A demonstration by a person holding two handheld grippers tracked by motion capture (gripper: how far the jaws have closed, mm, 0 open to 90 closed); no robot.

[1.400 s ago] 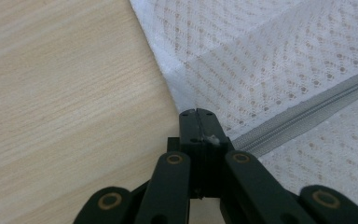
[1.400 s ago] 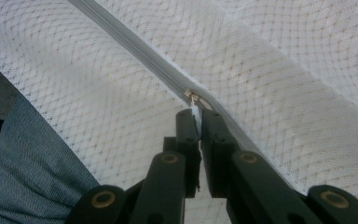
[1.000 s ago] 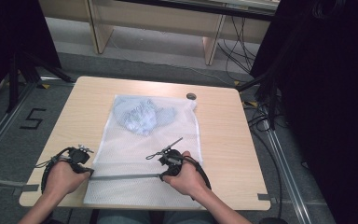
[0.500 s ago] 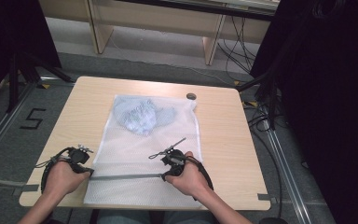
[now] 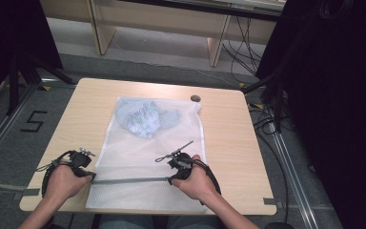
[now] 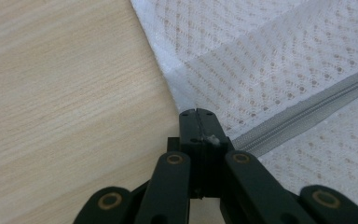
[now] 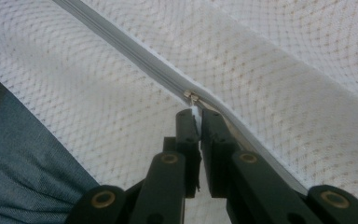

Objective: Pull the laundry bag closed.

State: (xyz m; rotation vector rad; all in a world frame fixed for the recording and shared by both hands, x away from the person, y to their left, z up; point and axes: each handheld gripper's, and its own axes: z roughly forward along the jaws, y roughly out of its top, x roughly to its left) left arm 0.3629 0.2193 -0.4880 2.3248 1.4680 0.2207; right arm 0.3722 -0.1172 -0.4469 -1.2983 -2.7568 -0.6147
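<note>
- A white mesh laundry bag [image 5: 145, 157] lies flat down the middle of the wooden table [image 5: 228, 138], its near edge hanging just over the table's front edge toward the person
- A pale blue garment [image 5: 145, 118] sits bunched inside the bag at its far end, well apart from both grippers
- A grey zipper [image 5: 131, 181] runs across the bag near its front edge, from the left gripper to the right one
- The left gripper [image 6: 197, 112] has its jaws pressed together on the bag's left edge, just at the zipper's end [image 6: 242, 140]; bare table lies to its outer side
- The right gripper [image 7: 196, 113] has its jaws nearly together, pinching the small tab of the zipper pull [image 7: 192, 98]; the teeth gape slightly beside the jaws
- Wide strips of bare tabletop run along both long sides of the bag
- A small dark round disc [image 5: 195, 98] lies by the bag's far right corner
</note>
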